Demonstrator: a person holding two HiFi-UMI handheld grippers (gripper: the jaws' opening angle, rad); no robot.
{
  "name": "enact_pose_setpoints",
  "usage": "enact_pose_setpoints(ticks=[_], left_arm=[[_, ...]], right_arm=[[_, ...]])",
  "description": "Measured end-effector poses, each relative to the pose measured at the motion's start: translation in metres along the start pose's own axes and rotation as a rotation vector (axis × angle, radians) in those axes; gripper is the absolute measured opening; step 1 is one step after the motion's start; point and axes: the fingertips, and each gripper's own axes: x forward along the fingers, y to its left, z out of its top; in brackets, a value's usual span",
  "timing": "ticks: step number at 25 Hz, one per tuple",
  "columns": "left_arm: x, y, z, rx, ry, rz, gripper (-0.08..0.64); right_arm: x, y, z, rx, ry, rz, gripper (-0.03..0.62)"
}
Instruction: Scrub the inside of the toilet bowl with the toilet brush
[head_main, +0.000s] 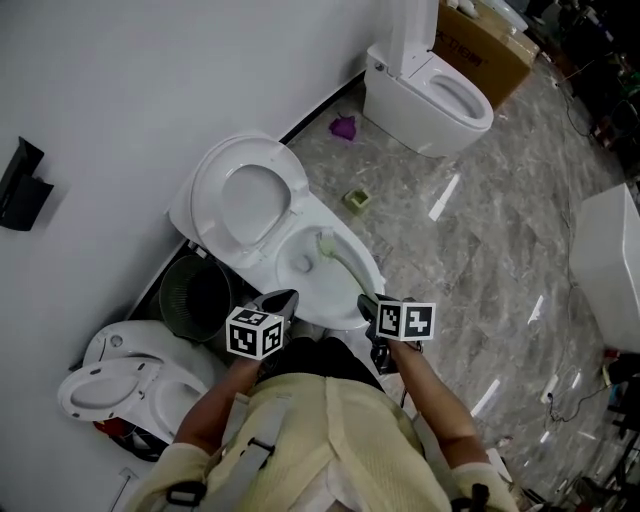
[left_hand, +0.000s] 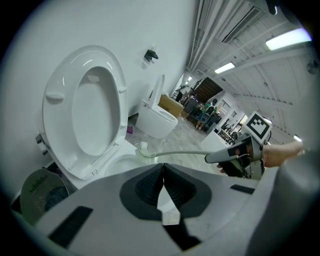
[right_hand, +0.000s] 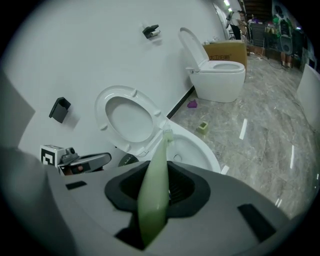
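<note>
status – scrubbing step, brush in the bowl.

- the right gripper (right_hand: 157, 184) has its jaws clenched on the near end of the pale green toilet brush (right_hand: 153, 202). the handle runs away from the jaws toward the far left.
- the bristle head (head_main: 325, 240) sits inside the toilet bowl (head_main: 300, 252), against the far inner wall, just below the raised seat (head_main: 212, 188). whether it is pressed onto the porcelain cannot be told.
- the left gripper (left_hand: 163, 171) has its jaws closed on each other with nothing between them. it hangs just beside the near left rim and takes no part in the hold.

faults to expect from here, as a judgement:

- handle pivot – the grip is far from the head, so a sideways scrubbing load may turn the smooth handle in the jaws and the head will lose the wall.
- rim overrun – a long stroke toward the far side may lift the head over the edge and throw water on the marble floor (head_main: 470, 230) or the white wall (head_main: 120, 90).
- seat strike – the head works close under the hinge; an upward stroke may knock the seat down onto the handle.
- gripper contact – the idle left gripper is near the stroke path and the waste basket (head_main: 195, 297) stands close on its left.
</note>
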Motion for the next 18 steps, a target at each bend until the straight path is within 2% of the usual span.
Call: enact_pose_setpoints(ticks=[6,18], left_arm=[[-0.014,-0.01,0.016,0.04,-0.026,0.001,0.014],[-0.03,-0.02,0.023,0.043,-0.056,0.017,0.014]], right_arm=[[-0.021,0.001,0.002,-0.01,-0.046,-0.002,0.106],[-0.045,0.011,-0.002,-0.021,-0.121,0.013,0.106]])
